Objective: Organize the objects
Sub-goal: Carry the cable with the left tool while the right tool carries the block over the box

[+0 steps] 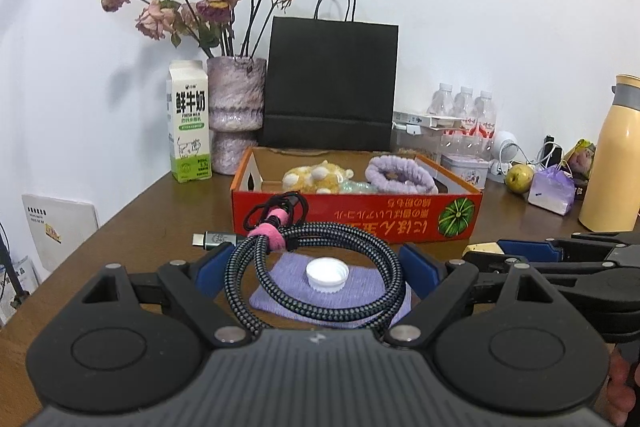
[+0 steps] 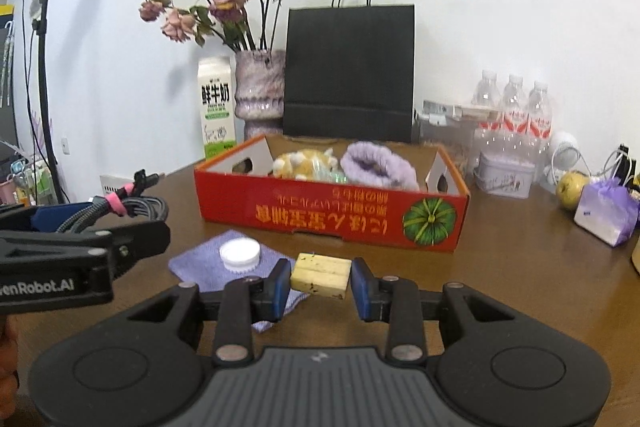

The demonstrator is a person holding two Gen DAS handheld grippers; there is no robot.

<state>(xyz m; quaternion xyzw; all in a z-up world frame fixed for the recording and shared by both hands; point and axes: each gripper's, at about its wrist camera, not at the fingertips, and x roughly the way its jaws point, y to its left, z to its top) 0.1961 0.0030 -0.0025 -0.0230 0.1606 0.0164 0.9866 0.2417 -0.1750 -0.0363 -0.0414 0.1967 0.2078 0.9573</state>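
My left gripper [image 1: 314,269] is shut on a coiled braided cable [image 1: 316,267] tied with a pink strap, held above the table; it also shows in the right wrist view [image 2: 120,207]. Below it lie a purple cloth [image 1: 360,297] and a white bottle cap [image 1: 327,274], also seen in the right wrist view [image 2: 239,253]. My right gripper [image 2: 321,281] is shut on a pale yellow block [image 2: 321,275], just above the table in front of the red cardboard box [image 2: 332,211]. The box [image 1: 356,215] holds a plush toy [image 1: 316,179] and a purple headband [image 1: 400,175].
Behind the box stand a black paper bag [image 1: 330,87], a vase of dried roses [image 1: 236,115] and a milk carton [image 1: 189,121]. At the right are water bottles [image 2: 514,115], a tin [image 2: 506,179], a pear [image 2: 572,189], a purple pouch [image 2: 606,213] and a yellow flask [image 1: 616,163].
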